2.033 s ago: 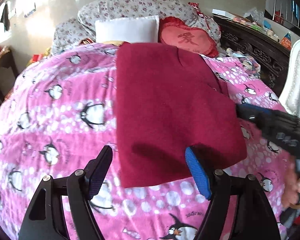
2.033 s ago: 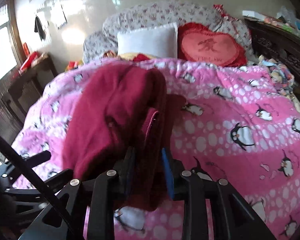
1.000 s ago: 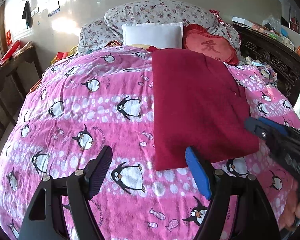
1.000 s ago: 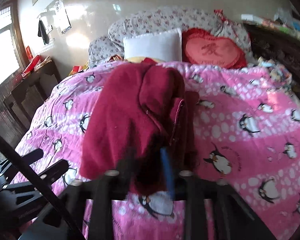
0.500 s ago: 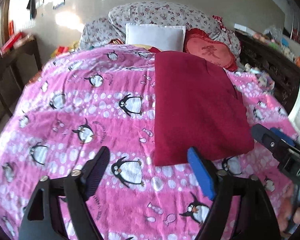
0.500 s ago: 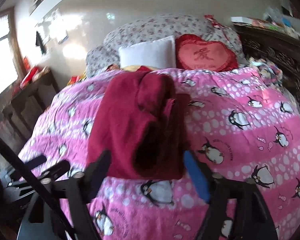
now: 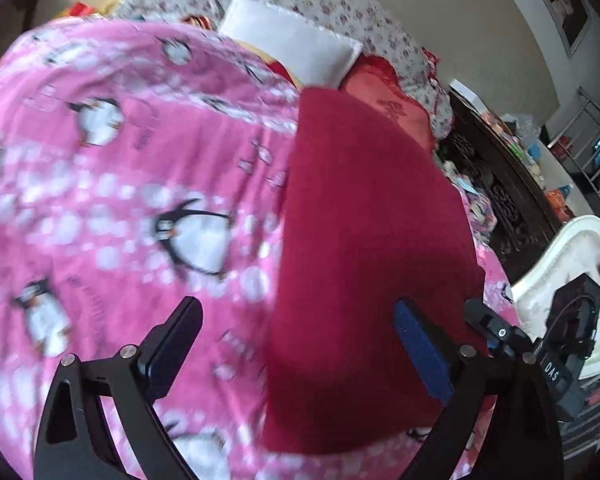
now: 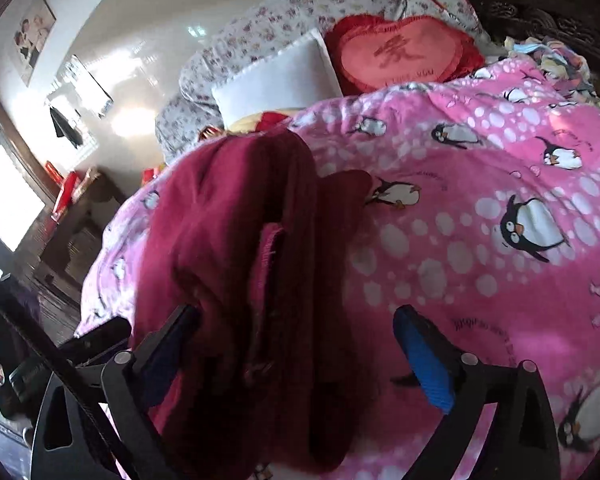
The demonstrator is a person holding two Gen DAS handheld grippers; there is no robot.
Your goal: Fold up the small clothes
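A dark red garment [image 7: 364, 248] lies folded into a long strip on the pink penguin blanket [image 7: 120, 184]. My left gripper [image 7: 300, 344] is open and empty, low over the strip's near left edge. My right gripper [image 8: 296, 344] is open, and the garment's near end [image 8: 236, 272] with its folded layers lies between the two fingers. The right gripper's black body [image 7: 556, 344] shows at the right edge of the left wrist view. The left gripper [image 8: 60, 360] shows at the lower left of the right wrist view.
A white pillow [image 8: 276, 76], a red heart cushion [image 8: 404, 52] and floral pillows [image 8: 284, 20] lie at the bed's head. A dark carved wooden cabinet [image 7: 500, 184] with clutter stands on the right. A white chair [image 7: 564, 272] is close by. A low table [image 8: 84, 208] stands left.
My right gripper opened and let go of the garment. Both grippers then dropped closer to its near end, and both views have tilted.
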